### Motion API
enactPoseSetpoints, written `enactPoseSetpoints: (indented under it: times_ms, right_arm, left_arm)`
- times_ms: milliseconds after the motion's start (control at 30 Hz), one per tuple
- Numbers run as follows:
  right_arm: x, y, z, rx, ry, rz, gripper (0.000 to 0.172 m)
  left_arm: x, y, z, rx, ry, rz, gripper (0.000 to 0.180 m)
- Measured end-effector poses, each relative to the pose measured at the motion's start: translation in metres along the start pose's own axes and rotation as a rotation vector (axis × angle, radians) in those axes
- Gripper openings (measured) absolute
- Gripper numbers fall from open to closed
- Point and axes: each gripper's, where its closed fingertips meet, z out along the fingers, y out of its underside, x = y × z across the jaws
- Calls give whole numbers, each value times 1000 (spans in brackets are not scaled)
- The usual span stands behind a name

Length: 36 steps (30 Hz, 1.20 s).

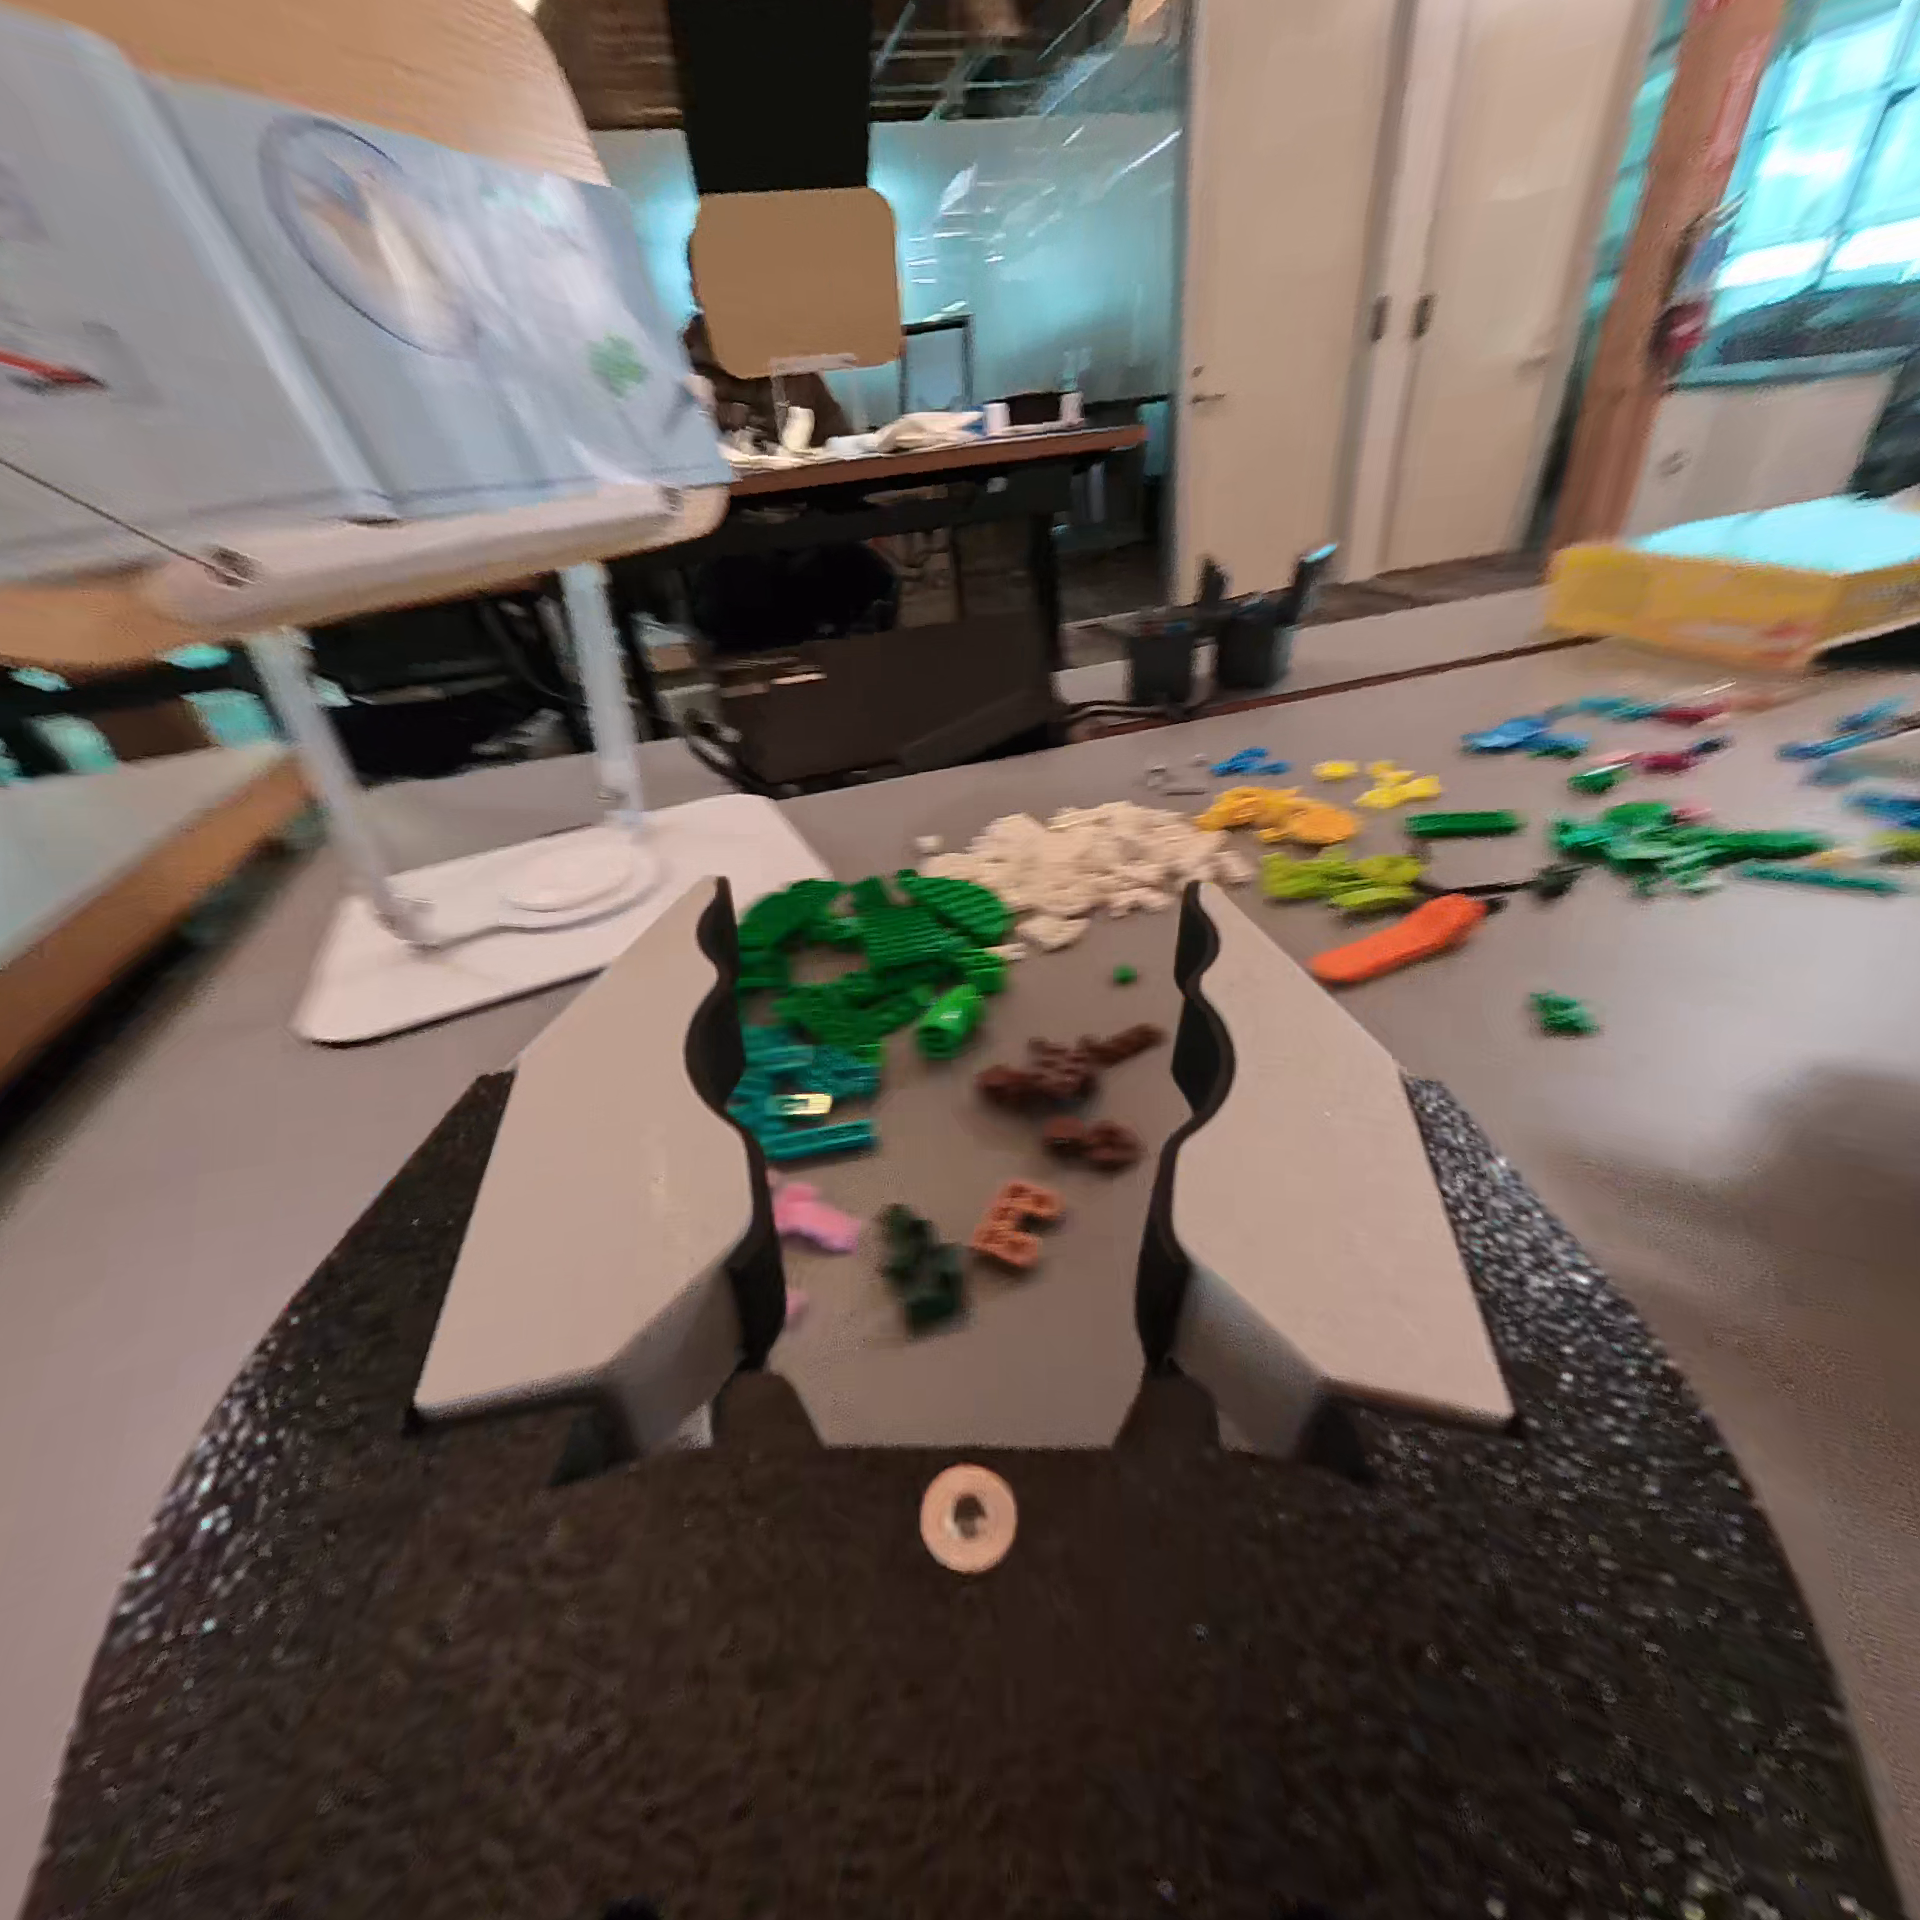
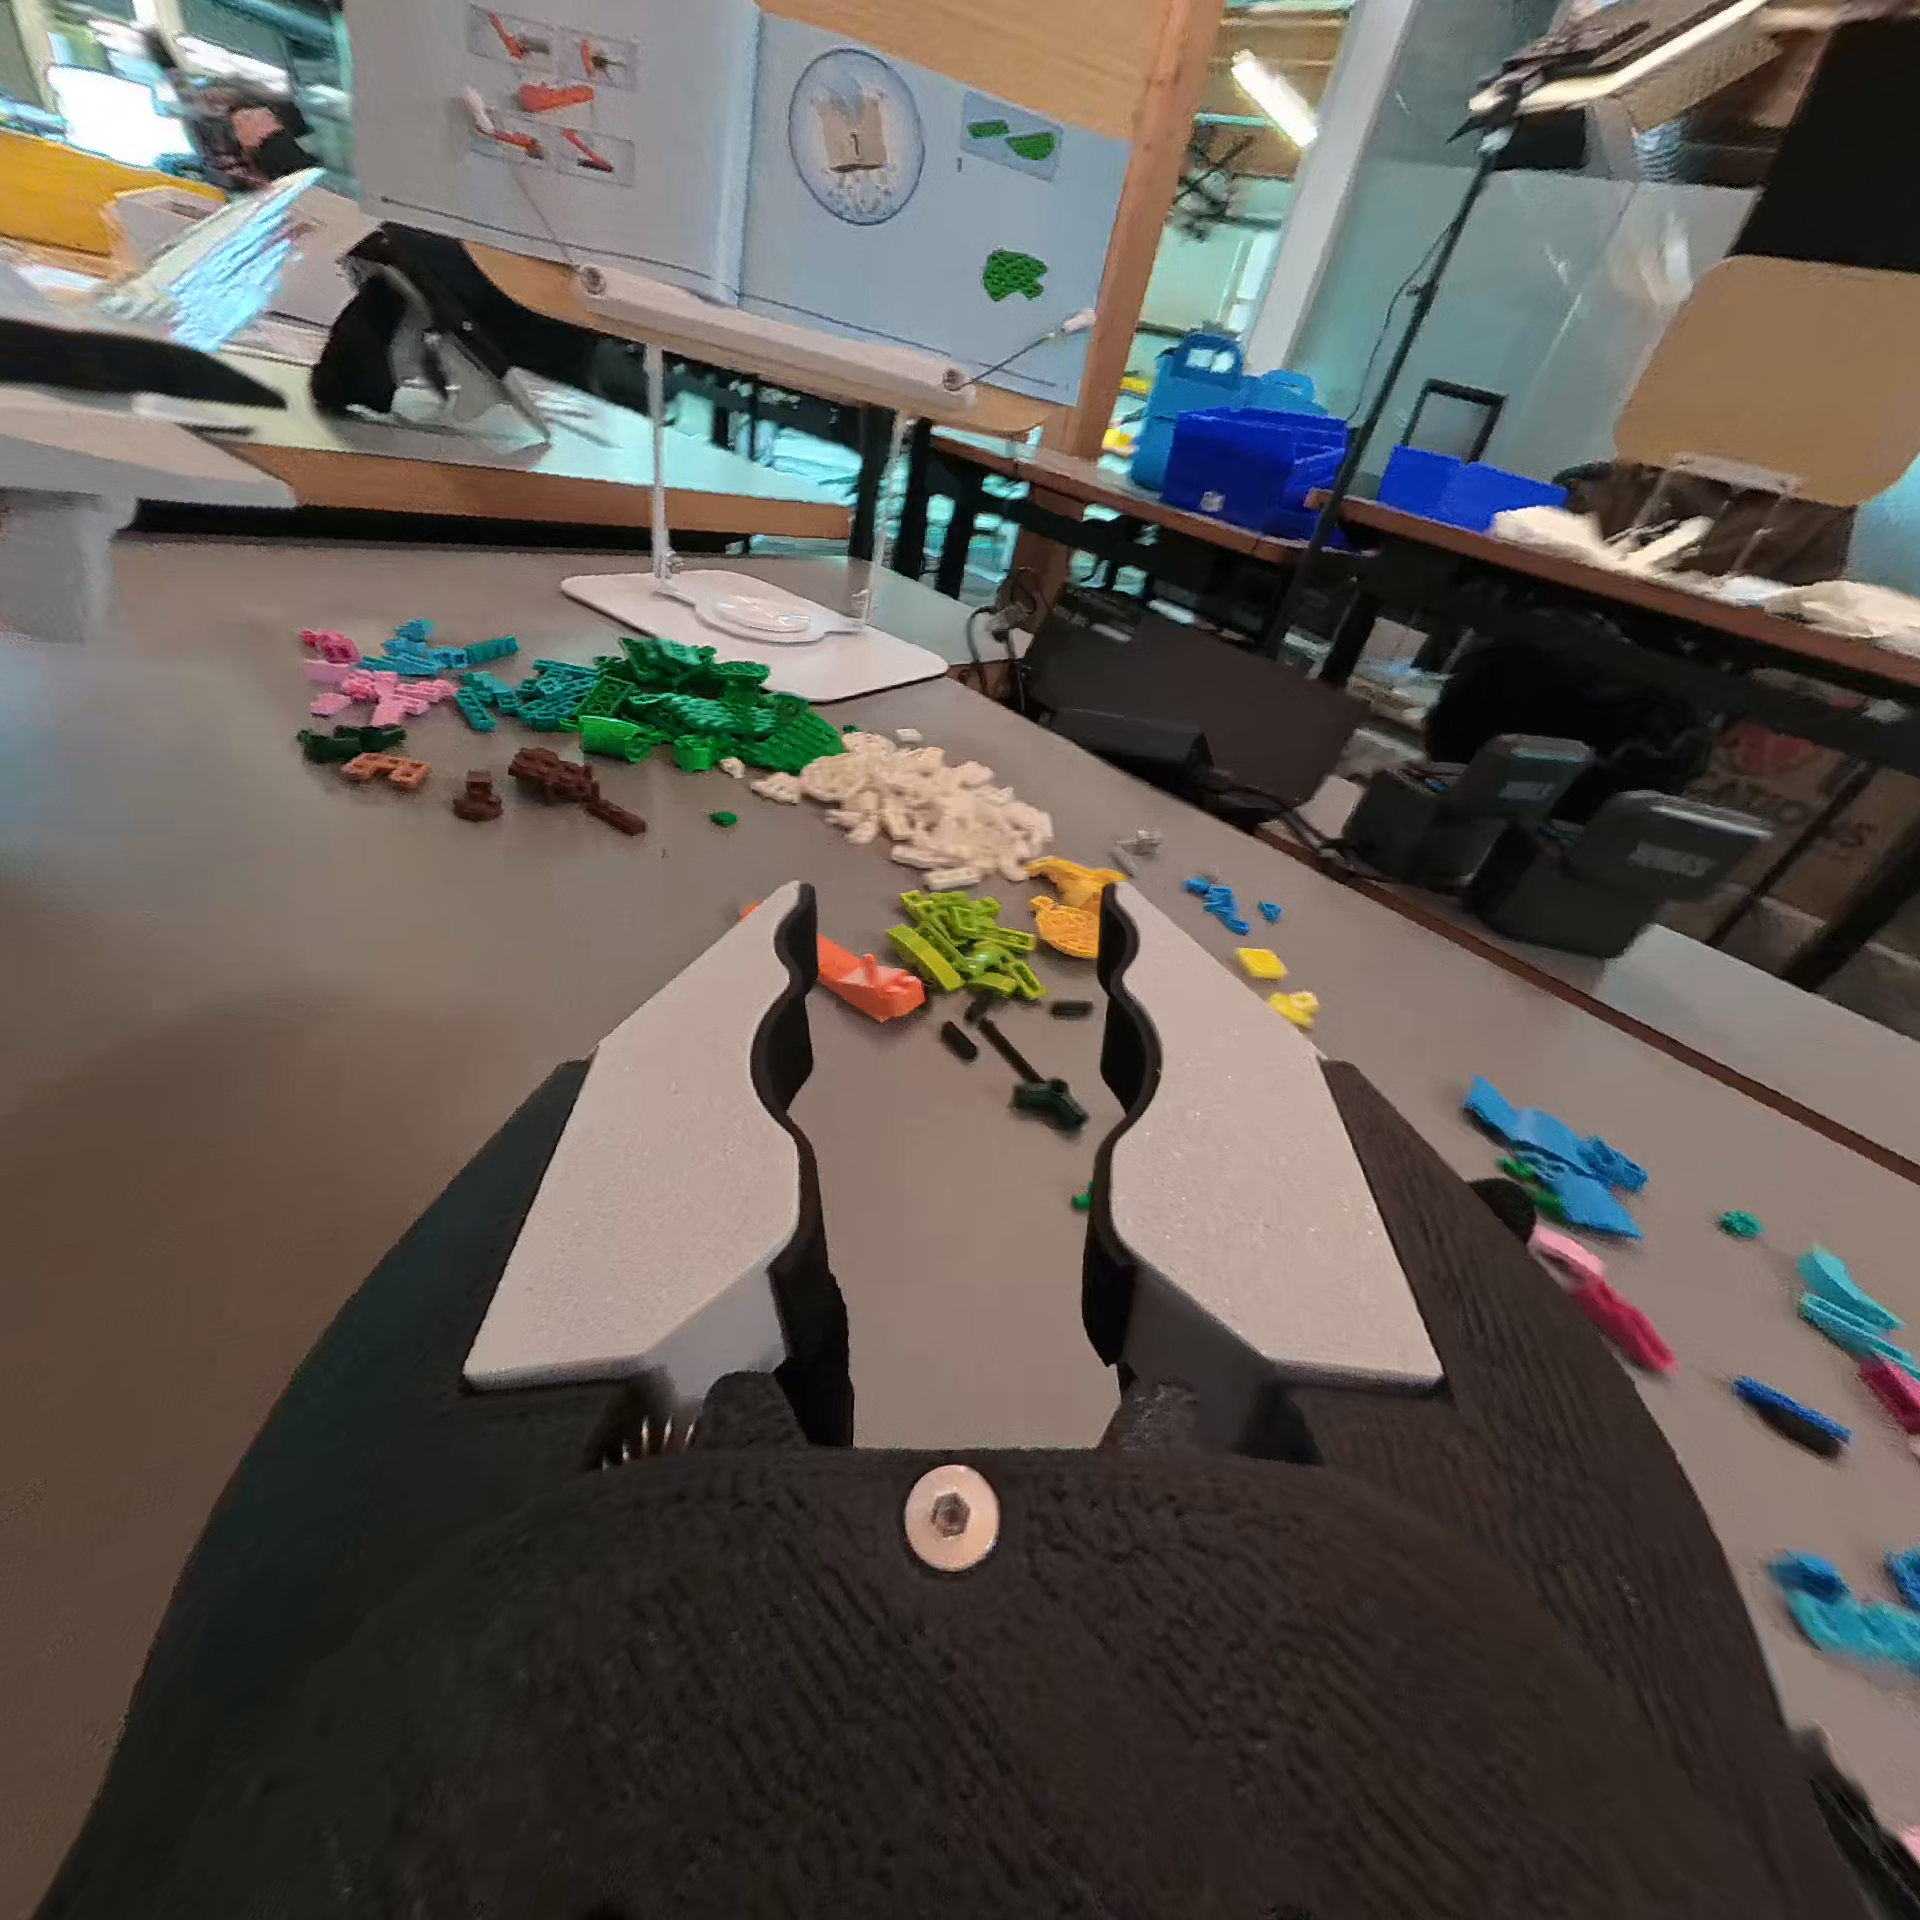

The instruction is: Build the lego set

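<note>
My left gripper [image 1: 951, 909] is open and holds nothing; it hangs above the grey table [image 1: 1558, 1091], in front of a heap of green bricks [image 1: 883, 951]. Teal bricks [image 1: 795, 1101], brown bricks [image 1: 1060, 1081] and a tan piece [image 1: 1018, 1224] lie below between its fingers. My right gripper [image 2: 956, 914] is open and holds nothing; it is above the table near an orange piece [image 2: 868, 982], lime green pieces [image 2: 966, 940] and a black rod [image 2: 1013, 1049]. The green heap [image 2: 696, 712] and a white heap [image 2: 930, 805] lie farther off.
A white stand [image 2: 748, 623] holds an open instruction booklet [image 2: 727, 145] at the table's far edge; it also shows in the left wrist view [image 1: 312, 343]. Blue, pink, yellow and teal pieces [image 2: 1558, 1158] are scattered to the right. A yellow box [image 1: 1714, 603] lies far right.
</note>
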Motion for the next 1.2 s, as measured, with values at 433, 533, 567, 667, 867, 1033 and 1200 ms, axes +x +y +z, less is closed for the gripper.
enactPoseSetpoints:
  times_ms: [433,533,567,667,867,1033,1200]
  right_arm:
    - [-101,-16,183,-227,-583,-93,50]
    - [-113,-31,223,-233,-648,-94,46]
    - [-119,-34,232,-264,-698,-63,45]
    - [-133,-32,256,-401,-799,70,45]
    - [-132,6,274,-602,-775,14,45]
    - [-142,19,260,-656,-875,-102,31]
    - [-145,41,257,-779,-882,-250,30]
  left_arm:
    - [-29,22,7,-65,-85,31,70]
    - [-31,21,6,-56,-86,11,69]
    - [-31,21,6,-56,-83,7,68]
    - [-29,21,7,-59,-78,15,68]
    - [-29,22,6,-61,-76,13,65]
    - [-29,25,8,-89,-92,6,62]
    - [-26,26,9,-94,-81,18,61]
